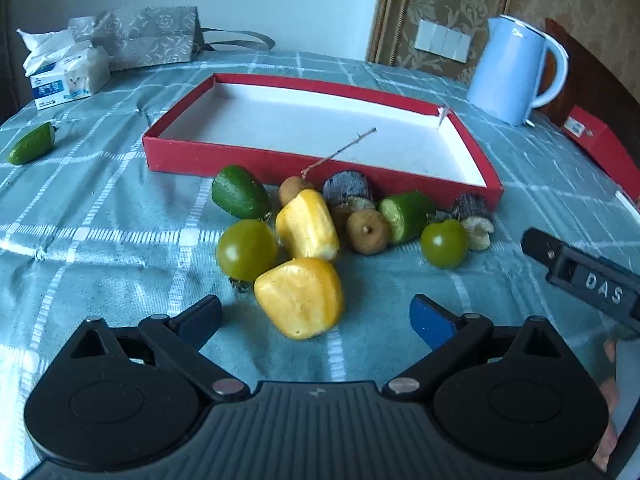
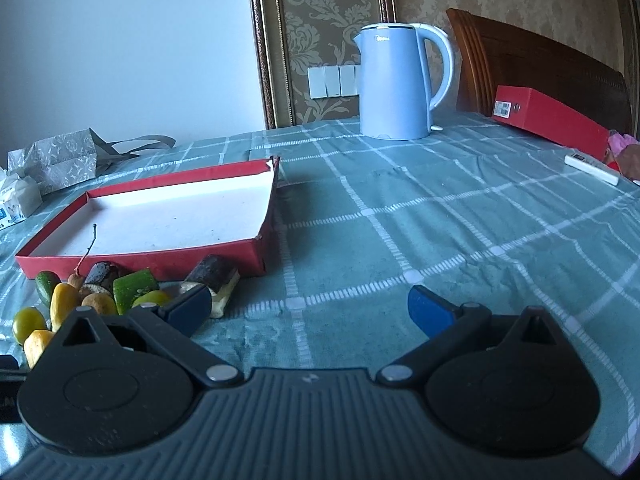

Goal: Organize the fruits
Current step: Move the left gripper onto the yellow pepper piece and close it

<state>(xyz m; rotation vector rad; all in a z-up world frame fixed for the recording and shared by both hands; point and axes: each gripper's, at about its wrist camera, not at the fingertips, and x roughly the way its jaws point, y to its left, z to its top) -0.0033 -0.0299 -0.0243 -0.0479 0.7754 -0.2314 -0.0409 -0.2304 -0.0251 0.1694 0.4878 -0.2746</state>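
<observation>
right now the left gripper (image 1: 316, 316) hangs with its tongs spread wide, nothing pressed between the pads, and the near yellow fruit (image 1: 300, 298) lies on the cloth just ahead, between the two blue tips toward 12 o'clock. the right gripper (image 2: 310, 306) also stands wide and empty, aimed at bare tablecloth (image 2: 440, 240), with the fruit pile off at its 9 o'clock.

that yellow piece looks soft and waxy, light, with flat facets; i'd judge it bruises easily, so the hold belongs across its two broad sides, low and gentle. behind it at 12 o'clock sits a second yellow fruit (image 1: 307, 226), touching a round green fruit (image 1: 247, 250) at its 9 o'clock. the round ones look smooth and likely to roll or slip out of a pinch. further on lie a green oval fruit (image 1: 240, 191), small brown fruits (image 1: 367, 231) with a thin twig that reaches over the rim, a cut green piece (image 1: 404, 214), another round green fruit (image 1: 443, 243) and dark stubby pieces (image 1: 347, 186). one more green fruit (image 1: 32, 143) lies well apart at 10 o'clock.

beyond the pile the red tray (image 1: 224, 164) holds no fruit; its white floor is bare. farther back stand a blue kettle (image 1: 516, 68) at 2 o'clock and a tissue pack (image 1: 68, 76) at 10.
</observation>
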